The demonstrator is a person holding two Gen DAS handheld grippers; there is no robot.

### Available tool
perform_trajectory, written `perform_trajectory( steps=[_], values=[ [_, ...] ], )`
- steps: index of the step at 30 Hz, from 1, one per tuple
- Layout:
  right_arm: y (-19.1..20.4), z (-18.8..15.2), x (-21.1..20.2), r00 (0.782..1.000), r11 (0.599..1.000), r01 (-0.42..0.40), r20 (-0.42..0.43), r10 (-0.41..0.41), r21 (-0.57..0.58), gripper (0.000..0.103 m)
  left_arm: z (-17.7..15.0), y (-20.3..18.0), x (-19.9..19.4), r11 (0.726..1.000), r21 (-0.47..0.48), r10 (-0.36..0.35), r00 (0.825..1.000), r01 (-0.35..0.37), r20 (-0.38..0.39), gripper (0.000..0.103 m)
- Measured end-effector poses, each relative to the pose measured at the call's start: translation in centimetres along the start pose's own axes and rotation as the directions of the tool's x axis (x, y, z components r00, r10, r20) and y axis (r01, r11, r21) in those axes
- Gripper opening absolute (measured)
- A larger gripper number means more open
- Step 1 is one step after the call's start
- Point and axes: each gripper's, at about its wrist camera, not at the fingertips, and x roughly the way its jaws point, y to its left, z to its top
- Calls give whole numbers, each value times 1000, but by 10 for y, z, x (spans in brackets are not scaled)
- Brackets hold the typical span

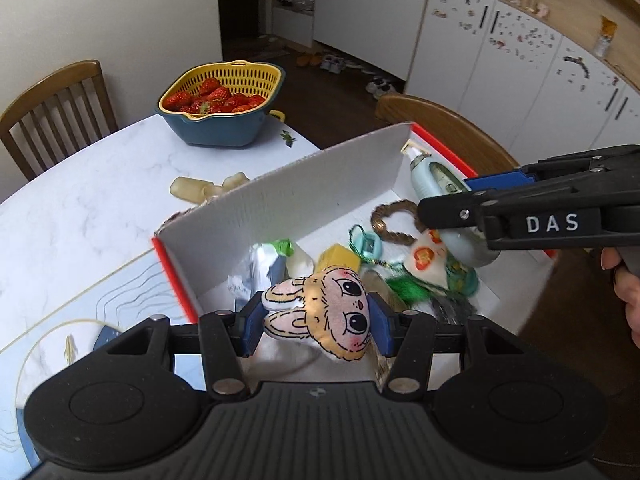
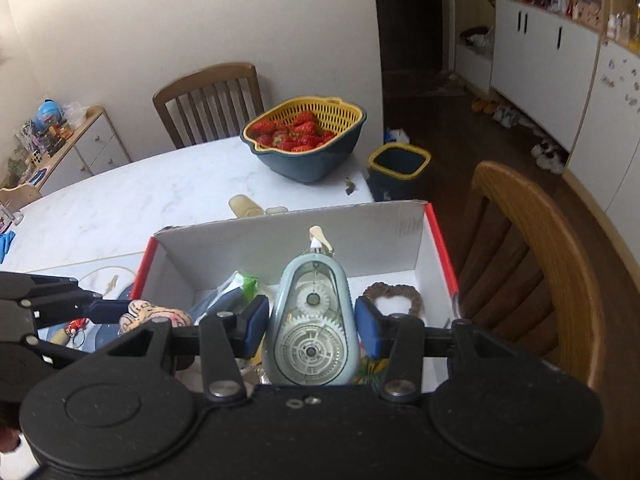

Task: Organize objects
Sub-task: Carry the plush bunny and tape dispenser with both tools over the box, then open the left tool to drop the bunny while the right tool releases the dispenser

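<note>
The bunny plush (image 1: 320, 312) is clamped between the blue fingers (image 1: 252, 328) of the left gripper (image 1: 316, 326), and it hangs above the near end of the white cardboard box (image 1: 280, 204), which stands on the desk (image 1: 80, 200). The right gripper (image 2: 312, 326) is closed on a pale blue correction tape dispenser (image 2: 312, 320) with clear gears inside, and it is held over the same box. I judge that the organizing is in the middle: several things lie already in the box, among them a brown hair scrunchie (image 1: 394, 220), a yellow block (image 1: 338, 256), a foil packet (image 1: 260, 264) and a teal keychain (image 1: 370, 246), while the two held things are not yet set down. Outside the box, two small pale pieces (image 1: 188, 188) lie on the desk behind its wall; whether they belong to the task I cannot tell. The strawberry basket (image 1: 224, 96) stands well apart at the far edge. The left wrist view shows the floor of the box and its contents plainly, and also the person's hand (image 1: 628, 292) on the right gripper. The right wrist view hides most of that floor behind the dispenser, but it shows a small bin (image 2: 398, 168) on the ground beyond the desk and a red keyring (image 2: 76, 326) on the desk at the left of the box, which the other view does not show.
</note>
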Motion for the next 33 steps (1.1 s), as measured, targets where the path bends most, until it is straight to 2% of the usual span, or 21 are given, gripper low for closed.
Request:
perform_trajectory(
  steps=[5, 11, 18, 23, 33],
  values=[
    [-5, 9, 25, 999, 999, 43, -25, -44, -20, 46, 11, -7, 22, 999, 12, 34, 999, -34, -23, 53],
    [-13, 15, 48, 995, 1000, -10, -102, 11, 9, 46, 19, -7, 47, 999, 0, 49, 997, -49, -59, 53],
    [-20, 14, 76, 985, 997, 14, -173, 0, 78, 45, 20, -12, 67, 997, 28, 71, 995, -69, -70, 53],
    [-19, 10, 90, 980, 996, 47, -195, -30, 81, 45, 20, -12, 76, 996, 16, 87, 993, -86, -82, 53],
    [-12, 7, 103, 974, 998, 39, -227, -27, 51, 46, 17, -12, 91, 995, 30, 100, 985, -97, -137, 54]
  ],
)
